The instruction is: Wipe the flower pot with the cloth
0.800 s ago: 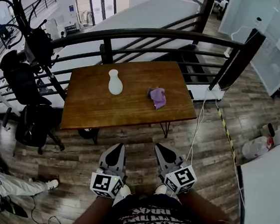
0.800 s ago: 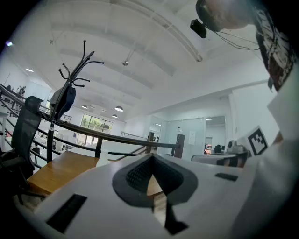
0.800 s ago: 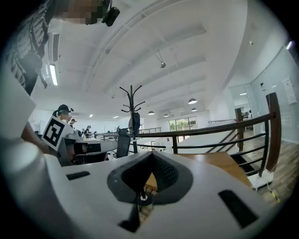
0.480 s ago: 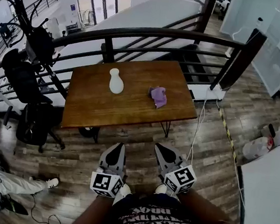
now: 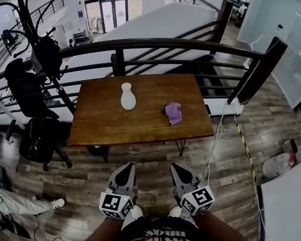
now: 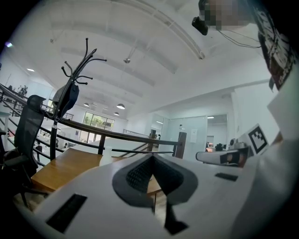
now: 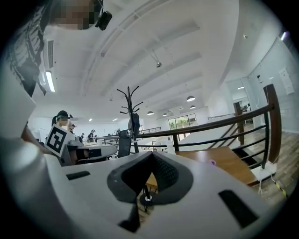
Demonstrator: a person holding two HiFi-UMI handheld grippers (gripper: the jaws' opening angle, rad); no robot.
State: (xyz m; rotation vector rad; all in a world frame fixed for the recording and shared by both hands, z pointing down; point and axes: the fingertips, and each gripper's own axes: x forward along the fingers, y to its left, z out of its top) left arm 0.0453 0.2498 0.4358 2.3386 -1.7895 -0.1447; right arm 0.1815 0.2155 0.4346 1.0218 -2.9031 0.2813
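A white, vase-shaped flower pot (image 5: 128, 96) stands upright on the wooden table (image 5: 139, 127), left of centre. To its right a crumpled purple cloth (image 5: 173, 113) lies on the table; in the right gripper view the cloth (image 7: 212, 162) is a small purple spot on the tabletop. Both grippers are held low, close to the person's body and well short of the table. The left gripper (image 5: 128, 166) (image 6: 152, 157) is shut with nothing in it. The right gripper (image 5: 176, 168) (image 7: 152, 154) is also shut and empty. Both point toward the table.
A dark metal railing (image 5: 164, 43) runs behind the table. A coat stand (image 5: 36, 34) and a black office chair (image 5: 36, 131) stand at the left. A white cable (image 5: 213, 135) trails over the wood floor at the table's right, with yellow-black floor tape (image 5: 244, 149) beyond it.
The head view has shifted: the table, pot and cloth now sit lower and slightly right in the picture. Both grippers stay shut and close to the body.
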